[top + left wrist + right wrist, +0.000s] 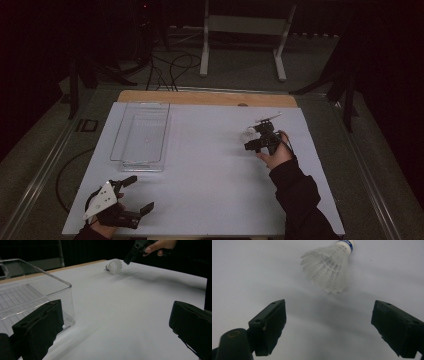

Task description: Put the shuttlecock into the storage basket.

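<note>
Right gripper view: right tongs (pixel 328 322) spread wide, white shuttlecock (pixel 329 266) lying just ahead on the surface (pixel 249 270), untouched. Left tongs (pixel 134 195) gape too, near the clear bin (pixel 142 132).

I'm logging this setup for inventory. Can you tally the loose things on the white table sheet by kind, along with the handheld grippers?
Shuttlecock: 1, white feathers, lying on its side
Clear plastic bin: 1, with a wire rack inside
Handheld grippers: 2, the left gripper and the right gripper, both with jaws apart
Total: 4
</note>
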Demonstrator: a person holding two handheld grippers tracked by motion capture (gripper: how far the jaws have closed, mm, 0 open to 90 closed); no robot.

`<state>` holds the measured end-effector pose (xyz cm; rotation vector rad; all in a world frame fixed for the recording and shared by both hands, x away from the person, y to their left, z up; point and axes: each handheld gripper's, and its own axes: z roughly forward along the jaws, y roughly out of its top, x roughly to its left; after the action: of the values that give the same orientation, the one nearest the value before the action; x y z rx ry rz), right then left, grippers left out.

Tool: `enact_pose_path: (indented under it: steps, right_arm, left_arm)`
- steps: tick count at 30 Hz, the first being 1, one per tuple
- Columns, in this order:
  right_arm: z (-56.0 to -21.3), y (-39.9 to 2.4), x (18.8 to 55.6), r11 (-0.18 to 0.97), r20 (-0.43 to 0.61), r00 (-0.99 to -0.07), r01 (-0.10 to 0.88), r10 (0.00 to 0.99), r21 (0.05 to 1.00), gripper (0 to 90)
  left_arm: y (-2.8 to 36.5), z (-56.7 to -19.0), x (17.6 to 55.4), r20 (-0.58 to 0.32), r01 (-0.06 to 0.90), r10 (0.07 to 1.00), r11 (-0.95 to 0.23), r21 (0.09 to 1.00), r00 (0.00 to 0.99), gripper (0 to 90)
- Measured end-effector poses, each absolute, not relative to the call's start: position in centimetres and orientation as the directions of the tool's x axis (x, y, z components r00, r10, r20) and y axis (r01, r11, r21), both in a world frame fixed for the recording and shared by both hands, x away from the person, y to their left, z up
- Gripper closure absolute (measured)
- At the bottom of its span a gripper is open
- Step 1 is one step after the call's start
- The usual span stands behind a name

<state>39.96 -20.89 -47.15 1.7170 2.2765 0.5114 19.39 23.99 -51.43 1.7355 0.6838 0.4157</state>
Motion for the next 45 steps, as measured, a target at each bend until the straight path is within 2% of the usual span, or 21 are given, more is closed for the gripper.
enact_pose_path:
  steps: [7, 11, 19, 30, 32, 35, 45]
  right_arm:
    - [-47.8, -20.5, 41.4, 0.233, 0.013, -0.254, 0.907, 0.967, 0.351, 16.2]
    - [-48.0, -20.5, 42.0, 0.233, -0.002, -0.247, 0.910, 0.969, 0.344, 22.7]
    - [-48.5, -20.7, 43.3, 0.216, -0.017, -0.222, 0.921, 0.975, 0.324, 28.8]
    - [-49.3, -20.3, 44.7, 0.203, -0.041, -0.201, 0.932, 0.979, 0.301, 45.9]
    - [-49.5, -20.4, 45.0, 0.190, -0.036, -0.188, 0.936, 0.981, 0.295, 53.8]
    - [-49.5, -20.5, 45.2, 0.185, -0.036, -0.182, 0.935, 0.983, 0.304, 56.3]
    - [-49.4, -20.4, 45.7, 0.201, -0.042, -0.198, 0.934, 0.979, 0.294, 75.7]
  left_arm:
    - [24.0, -51.4, 19.4, -0.074, 0.227, 0.639, -0.161, 0.960, 0.765, 0.1]
    - [24.0, -51.4, 19.4, -0.070, 0.227, 0.639, -0.166, 0.960, 0.766, 0.1]
    - [24.0, -51.5, 19.4, -0.071, 0.228, 0.638, -0.168, 0.959, 0.767, 0.1]
    - [24.0, -51.5, 19.4, -0.072, 0.231, 0.636, -0.171, 0.958, 0.768, 0.1]
    - [24.0, -51.5, 19.4, -0.072, 0.231, 0.636, -0.171, 0.958, 0.768, 0.1]
    - [24.0, -51.5, 19.4, -0.072, 0.231, 0.636, -0.171, 0.958, 0.768, 0.1]
    - [24.0, -51.5, 19.4, -0.071, 0.230, 0.637, -0.171, 0.958, 0.768, 0.1]
